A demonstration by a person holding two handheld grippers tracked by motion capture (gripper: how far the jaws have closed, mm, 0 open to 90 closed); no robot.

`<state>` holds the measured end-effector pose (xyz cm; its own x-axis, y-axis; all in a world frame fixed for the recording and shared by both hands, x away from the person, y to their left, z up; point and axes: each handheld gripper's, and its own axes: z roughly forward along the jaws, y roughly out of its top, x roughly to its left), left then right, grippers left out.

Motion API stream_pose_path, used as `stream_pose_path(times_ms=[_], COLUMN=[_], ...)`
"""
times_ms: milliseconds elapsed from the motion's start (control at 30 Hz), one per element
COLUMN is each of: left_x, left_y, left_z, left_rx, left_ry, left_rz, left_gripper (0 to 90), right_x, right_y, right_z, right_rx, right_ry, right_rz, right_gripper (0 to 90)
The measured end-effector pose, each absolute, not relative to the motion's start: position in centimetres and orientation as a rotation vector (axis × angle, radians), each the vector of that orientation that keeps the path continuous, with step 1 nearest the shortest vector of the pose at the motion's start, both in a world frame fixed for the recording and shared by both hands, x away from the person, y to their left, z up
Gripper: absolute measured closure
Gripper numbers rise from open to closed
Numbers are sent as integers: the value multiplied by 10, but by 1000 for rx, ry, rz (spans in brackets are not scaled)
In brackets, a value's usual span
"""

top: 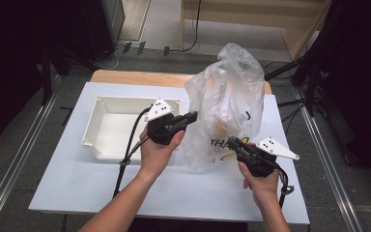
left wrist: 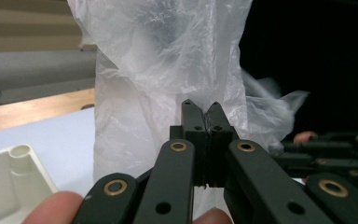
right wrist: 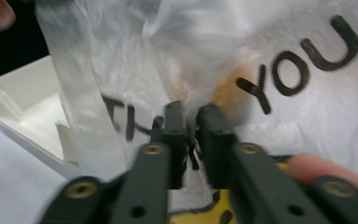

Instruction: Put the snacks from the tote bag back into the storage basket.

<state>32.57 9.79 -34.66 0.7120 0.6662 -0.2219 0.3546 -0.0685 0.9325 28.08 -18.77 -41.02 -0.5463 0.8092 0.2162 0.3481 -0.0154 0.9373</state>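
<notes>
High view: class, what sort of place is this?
Probably a lab or recording studio, not a home: a white table set between metal floor rails, loose cables on the floor, and dark stands around it.

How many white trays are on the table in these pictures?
1. The white tray stands on the left part of the table, beside the plastic bag. The bag may hide something behind it.

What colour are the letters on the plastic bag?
Black letters on the clear plastic bag; right gripper view.
</notes>
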Motion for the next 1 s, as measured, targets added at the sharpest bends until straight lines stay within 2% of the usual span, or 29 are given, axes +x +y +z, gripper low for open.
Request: stream_pose_path(times_ms=[67,200,500,733,833,1000], left_x=[324,319,305,293,290,284], left_y=[96,95,92,86,84,86], left_z=[-353,-365,-392,-406,-413,-426], left_rx=[1692,1714,1752,1751,1753,1770], left_ry=[830,838,849,862,869,877], left_rz=[304,291,259,222,216,217], left_gripper=[900,900,900,900,900,900], right_x=[281,280,276,291,301,322], right_y=[-191,-197,-208,-199,-190,-184], right_z=[-406,-396,-367,-338,-325,-320], right_rx=[1216,1196,1198,1198,1195,1274], right_ry=[1866,1846,1679,1621,1589,1532], right_rz=[1617,1626,1635,1568,1510,1477], right_gripper=[625,506,401,307,153,171])
